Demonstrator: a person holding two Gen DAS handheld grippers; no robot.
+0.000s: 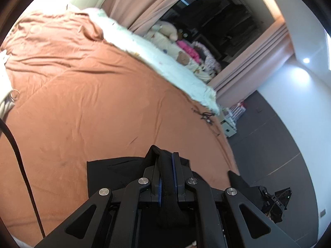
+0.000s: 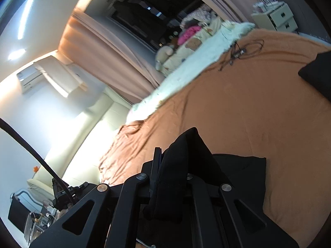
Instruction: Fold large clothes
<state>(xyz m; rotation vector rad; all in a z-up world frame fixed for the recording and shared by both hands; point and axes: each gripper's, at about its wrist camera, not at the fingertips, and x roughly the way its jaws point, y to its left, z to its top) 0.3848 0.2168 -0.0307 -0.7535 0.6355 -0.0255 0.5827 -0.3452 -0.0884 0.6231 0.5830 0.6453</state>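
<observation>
Left gripper [image 1: 167,155]: fingers drawn close together with a fold of the black garment [image 1: 115,171] pinched between the blue-edged pads; cloth runs back through the gap toward the camera, so the hold appears deep rather than at the tips. Right gripper [image 2: 171,153]: likewise clamped on a peak of the same black garment [image 2: 238,169]; the left finger [image 2: 156,161] shows clearly, the other is largely covered by draped cloth, so how fully it closes is judged from the bunched fabric only.

Garment position: lying on the orange bedspread [image 1: 82,95] near the bed's near edge, partly flat and partly lifted at the two held points; a further dark patch [image 2: 318,76] shows at the right of the right wrist view, which I cannot identify with certainty.

Surroundings: a white fluffy blanket [image 1: 165,57] along the far side of the bed; a tangle of thin cable [image 2: 242,51] lies on the bedspread near it, well apart from the garment.

Assessment of the step in hand, a carry-over fold by judgement: keep both holds firm and level; raise the two points together so the edge stays taut between them; lay the held edge onto the flat portion squarely, then release; avoid dragging the bedspread, and keep clear of the cable.
</observation>
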